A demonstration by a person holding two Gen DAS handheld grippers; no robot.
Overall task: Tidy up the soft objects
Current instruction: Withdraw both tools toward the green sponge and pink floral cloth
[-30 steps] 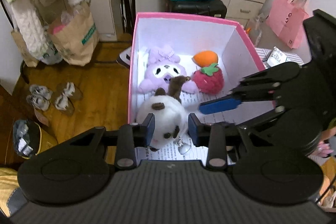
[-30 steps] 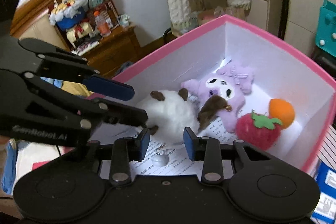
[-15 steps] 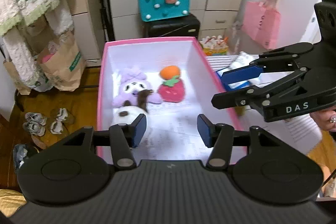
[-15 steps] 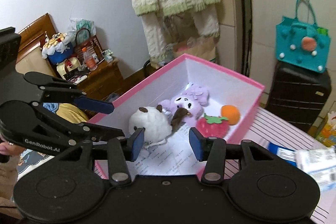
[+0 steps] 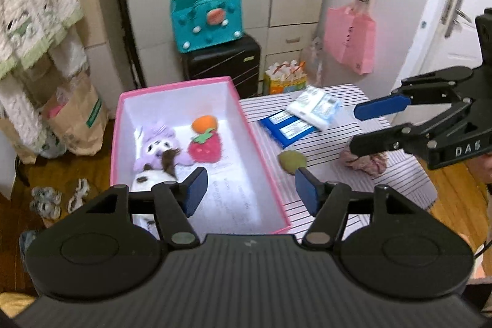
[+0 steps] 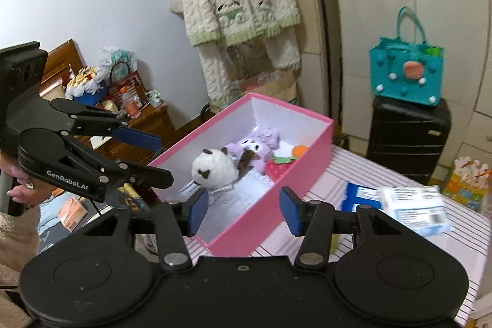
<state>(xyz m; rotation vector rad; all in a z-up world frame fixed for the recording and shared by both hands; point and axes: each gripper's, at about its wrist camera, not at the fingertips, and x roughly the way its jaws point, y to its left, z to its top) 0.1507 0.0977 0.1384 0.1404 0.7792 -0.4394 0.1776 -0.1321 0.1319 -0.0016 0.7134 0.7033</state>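
Rising along the left half of the left wrist view, the pink box (image 5: pixel 264 174) sits with its long right wall running down toward the lower centre of the frame, and the striped worktop (image 5: pixel 396 171) stretches away to the right of that wall with bare room between the items on it. Inside the box, toward its far end, lie a purple plush (image 5: pixel 153 143), a red strawberry plush (image 5: pixel 205 147), an orange plush (image 5: pixel 203 123) and a white plush (image 6: pixel 212 169) with brown spots. On the worktop a green soft object (image 5: pixel 292 161) lies just beside the box wall, a pinkish crumpled soft object (image 5: pixel 369 163) sits farther right, and blue packets (image 5: pixel 287 129) and a white packet (image 5: pixel 316 106) lie behind them. The left gripper (image 5: pixel 250 194) has its fingers spread and opening, with nothing between them; the green soft object lies just above the right fingertip, the white plush at the left one. The right gripper (image 6: pixel 244 212) is likewise spread and opening with nothing held, poised over the near end of the box, the plush toys up ahead of its fingers.
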